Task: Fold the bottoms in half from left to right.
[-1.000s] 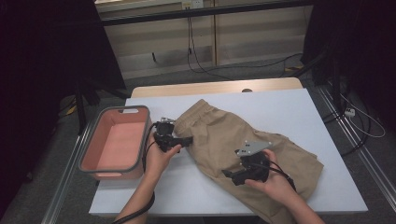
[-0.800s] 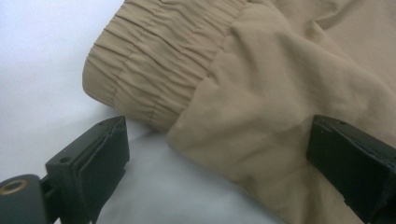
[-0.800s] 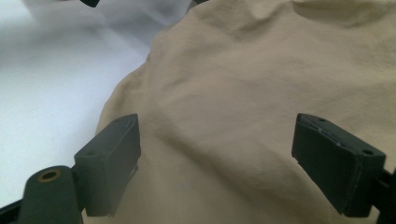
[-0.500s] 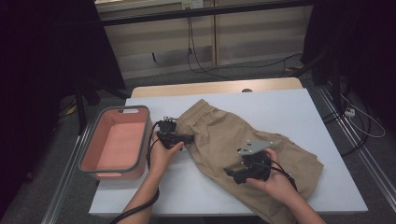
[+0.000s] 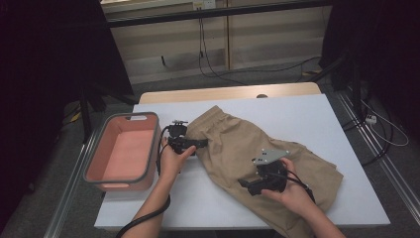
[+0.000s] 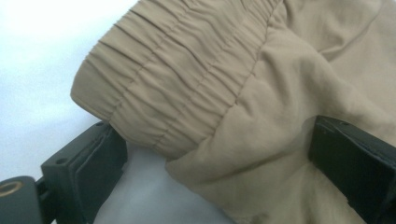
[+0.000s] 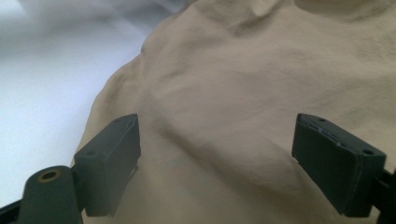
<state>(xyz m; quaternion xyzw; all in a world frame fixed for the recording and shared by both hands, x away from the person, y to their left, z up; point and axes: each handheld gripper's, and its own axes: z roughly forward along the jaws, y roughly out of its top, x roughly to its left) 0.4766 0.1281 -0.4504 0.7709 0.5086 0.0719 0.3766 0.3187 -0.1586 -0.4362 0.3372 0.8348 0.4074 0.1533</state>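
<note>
Left gripper (image 5: 190, 144) has crept onto the shorts' (image 5: 257, 163) waistband; both grippers, right gripper (image 5: 252, 186) included, are gaping open over the shorts, lining up grabs.

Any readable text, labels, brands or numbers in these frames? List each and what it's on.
None readable on any surface.
Khaki shorts: no tag or print showing.
Pink bin: no marking.
Left hand-held gripper and right hand-held gripper: no lettering on the jaws.

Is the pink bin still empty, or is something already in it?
Empty. In the high view the pink bin shows only its bare inside; the tan shorts lie wholly on the white table beside it.
</note>
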